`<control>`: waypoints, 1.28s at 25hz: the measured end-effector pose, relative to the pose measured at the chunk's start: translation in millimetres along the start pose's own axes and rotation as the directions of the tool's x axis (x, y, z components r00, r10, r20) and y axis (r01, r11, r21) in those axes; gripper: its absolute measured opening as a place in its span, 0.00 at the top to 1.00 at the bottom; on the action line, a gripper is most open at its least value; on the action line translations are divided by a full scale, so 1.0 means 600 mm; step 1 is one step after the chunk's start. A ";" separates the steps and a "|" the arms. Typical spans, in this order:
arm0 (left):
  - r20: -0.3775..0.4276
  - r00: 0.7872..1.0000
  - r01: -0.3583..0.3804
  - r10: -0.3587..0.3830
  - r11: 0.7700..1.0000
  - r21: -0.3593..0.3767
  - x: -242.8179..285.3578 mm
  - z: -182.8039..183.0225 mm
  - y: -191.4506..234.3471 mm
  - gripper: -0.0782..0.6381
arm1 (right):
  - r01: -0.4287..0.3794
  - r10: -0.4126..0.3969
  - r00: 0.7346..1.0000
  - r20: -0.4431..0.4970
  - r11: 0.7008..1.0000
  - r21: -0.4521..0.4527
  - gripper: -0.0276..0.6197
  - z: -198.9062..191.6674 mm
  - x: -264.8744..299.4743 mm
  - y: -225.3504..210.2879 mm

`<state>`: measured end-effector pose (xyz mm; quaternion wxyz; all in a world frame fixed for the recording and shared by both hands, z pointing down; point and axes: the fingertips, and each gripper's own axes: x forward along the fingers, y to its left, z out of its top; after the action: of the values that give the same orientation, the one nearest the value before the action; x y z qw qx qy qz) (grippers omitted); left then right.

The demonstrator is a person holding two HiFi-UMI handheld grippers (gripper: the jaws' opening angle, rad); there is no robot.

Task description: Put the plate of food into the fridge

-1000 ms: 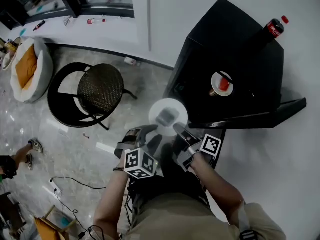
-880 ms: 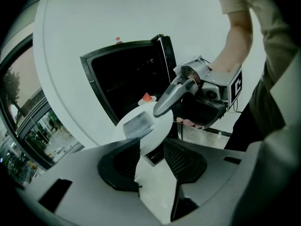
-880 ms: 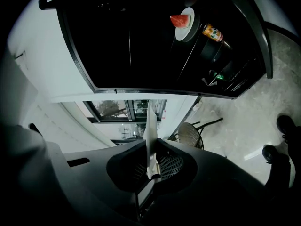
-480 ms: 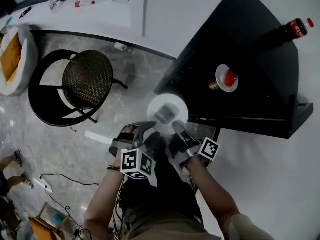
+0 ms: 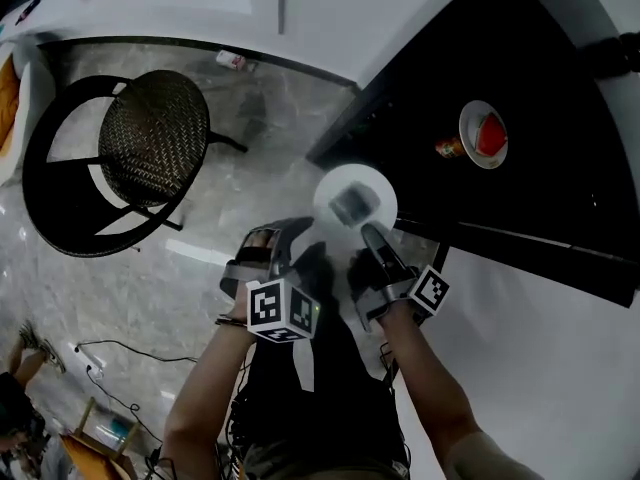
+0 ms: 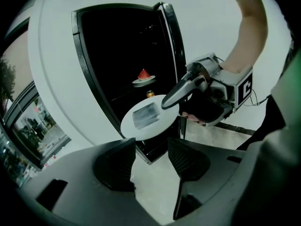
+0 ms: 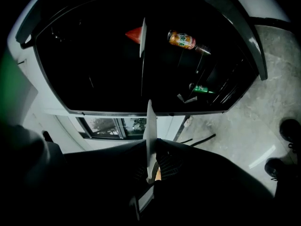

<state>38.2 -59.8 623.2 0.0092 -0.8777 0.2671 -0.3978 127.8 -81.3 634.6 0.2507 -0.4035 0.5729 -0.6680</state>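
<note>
The right hand-held gripper [image 5: 372, 236] pinches the near rim of the plate [image 6: 162, 126], jaws narrow on it, and holds it level at the open front of the fridge [image 6: 87, 79], above the floor [image 5: 200, 258]. The grey food [image 6: 146, 115] sits at the plate's middle. The left hand-held gripper [image 6: 151, 147] is just near of the plate, apart from it, jaws opening with nothing between them. Far inside, a shelf carries a second plate [image 6: 143, 81] with a red slice [image 6: 144, 74]; a bottle [image 7: 183, 40] lies by it.

Comes to two plates [image 5: 378, 183] [image 5: 466, 133] and two grippers [image 6: 151, 149] [image 5: 372, 238]. Adds one fridge [image 5: 540, 88], one chair [image 5: 150, 138], and two bottles [image 7: 186, 40] [image 7: 202, 89] inside the fridge.
</note>
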 end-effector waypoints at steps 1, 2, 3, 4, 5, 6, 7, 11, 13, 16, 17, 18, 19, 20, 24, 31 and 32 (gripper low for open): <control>-0.002 1.000 -0.001 0.001 1.000 -0.013 0.009 -0.010 0.001 0.62 | -0.003 0.003 1.000 0.015 1.000 0.000 0.89 0.010 0.001 -0.014; 0.000 1.000 -0.003 0.003 1.000 -0.026 0.016 -0.018 0.000 0.62 | -0.001 0.001 1.000 0.025 1.000 -0.004 0.89 0.020 0.002 -0.029; 0.002 1.000 -0.006 0.006 0.999 -0.039 0.022 -0.027 -0.001 0.62 | 0.005 -0.005 1.000 0.031 1.000 -0.010 0.89 0.028 0.004 -0.046; 0.004 1.000 -0.007 0.007 0.999 -0.049 0.029 -0.035 -0.005 0.62 | 0.015 -0.014 0.999 0.033 1.000 -0.016 0.89 0.036 0.005 -0.065; 0.006 1.000 -0.005 0.005 0.998 -0.056 0.036 -0.042 -0.010 0.62 | 0.023 -0.023 0.999 0.036 1.000 -0.019 0.89 0.044 0.006 -0.083; 0.007 1.000 -0.001 0.002 0.998 -0.062 0.042 -0.050 -0.016 0.62 | 0.029 -0.028 0.999 0.039 0.999 -0.020 0.89 0.050 0.008 -0.101; 0.009 1.000 0.003 -0.002 0.998 -0.069 0.048 -0.058 -0.022 0.62 | 0.031 -0.030 0.999 0.043 0.999 -0.019 0.89 0.056 0.009 -0.117; 0.019 1.000 0.004 -0.002 0.995 -0.097 0.069 -0.089 -0.041 0.62 | 0.043 -0.042 0.998 0.056 0.999 -0.025 0.89 0.076 0.019 -0.178; 0.028 1.000 0.013 -0.009 0.993 -0.120 0.082 -0.102 -0.051 0.62 | 0.054 -0.052 0.996 0.070 0.998 -0.026 0.89 0.086 0.026 -0.211; 0.046 0.998 0.037 -0.031 0.989 -0.146 0.099 -0.116 -0.067 0.62 | 0.066 -0.064 0.993 0.097 0.998 -0.018 0.89 0.102 0.039 -0.250; 0.053 0.998 0.044 -0.037 0.988 -0.149 0.105 -0.119 -0.072 0.65 | 0.071 -0.069 0.992 0.108 0.997 -0.019 0.89 0.110 0.043 -0.264; 0.060 0.997 0.050 -0.042 0.987 -0.149 0.111 -0.122 -0.076 0.67 | 0.078 -0.075 0.990 0.121 0.997 -0.021 0.89 0.120 0.048 -0.278; 0.066 0.997 0.054 -0.045 0.987 -0.148 0.118 -0.126 -0.080 0.70 | 0.085 -0.081 0.988 0.135 0.996 -0.022 0.89 0.129 0.053 -0.292; 0.072 0.996 0.057 -0.047 0.987 -0.147 0.125 -0.130 -0.083 0.75 | 0.091 -0.086 0.985 0.149 0.996 -0.021 0.89 0.138 0.058 -0.306; 0.082 0.994 0.078 -0.065 0.984 -0.161 0.153 -0.151 -0.098 0.85 | 0.116 -0.109 0.974 0.200 0.993 -0.021 0.89 0.167 0.071 -0.363; 0.073 0.992 0.110 -0.098 0.975 -0.191 0.200 -0.191 -0.119 0.87 | 0.153 -0.146 0.953 0.266 0.988 -0.004 0.89 0.205 0.085 -0.442; 0.072 0.992 0.118 -0.106 0.976 -0.186 0.206 -0.197 -0.125 0.87 | 0.153 -0.148 0.949 0.278 0.988 0.003 0.89 0.209 0.088 -0.452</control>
<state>56.7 -31.0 806.8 -0.0887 -0.9000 0.2535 -0.3433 237.1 -135.2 912.9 0.2732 -0.5379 0.5059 -0.6165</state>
